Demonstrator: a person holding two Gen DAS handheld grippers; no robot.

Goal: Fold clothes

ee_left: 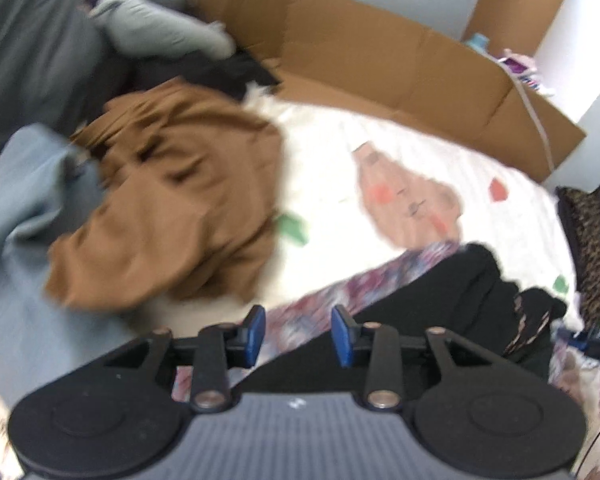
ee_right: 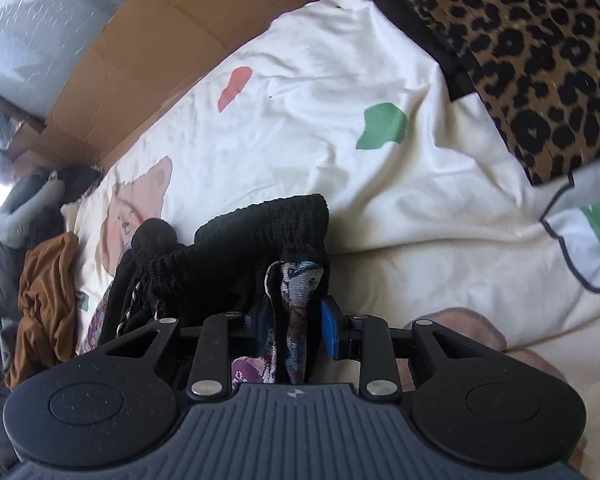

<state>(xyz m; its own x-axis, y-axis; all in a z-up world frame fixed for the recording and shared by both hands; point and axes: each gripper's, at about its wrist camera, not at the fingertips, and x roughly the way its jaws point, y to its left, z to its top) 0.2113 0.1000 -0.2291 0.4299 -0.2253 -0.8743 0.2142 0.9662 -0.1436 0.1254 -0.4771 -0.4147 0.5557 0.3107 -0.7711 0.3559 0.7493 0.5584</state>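
Note:
A black knit garment [ee_right: 240, 248] with a purple-blue patterned cloth [ee_right: 296, 292] lies bunched on the white bear-print bedsheet [ee_right: 320, 80]. A fold of the patterned cloth stands between the jaws of my right gripper [ee_right: 296, 328], which look slack around it with a small gap at the right pad. In the blurred left wrist view, my left gripper [ee_left: 298, 336] hangs open and empty above the patterned cloth [ee_left: 380, 276] and black knit [ee_left: 460, 288]. A crumpled brown garment [ee_left: 180, 200] lies to the left on the sheet.
A flattened cardboard box [ee_left: 380, 60] lines the bed's far side. A leopard-print cushion [ee_right: 520, 60] lies at the top right of the right wrist view. Grey clothes [ee_left: 28, 40] and a pale blue cloth [ee_left: 20, 220] are heaped left of the brown garment [ee_right: 44, 300].

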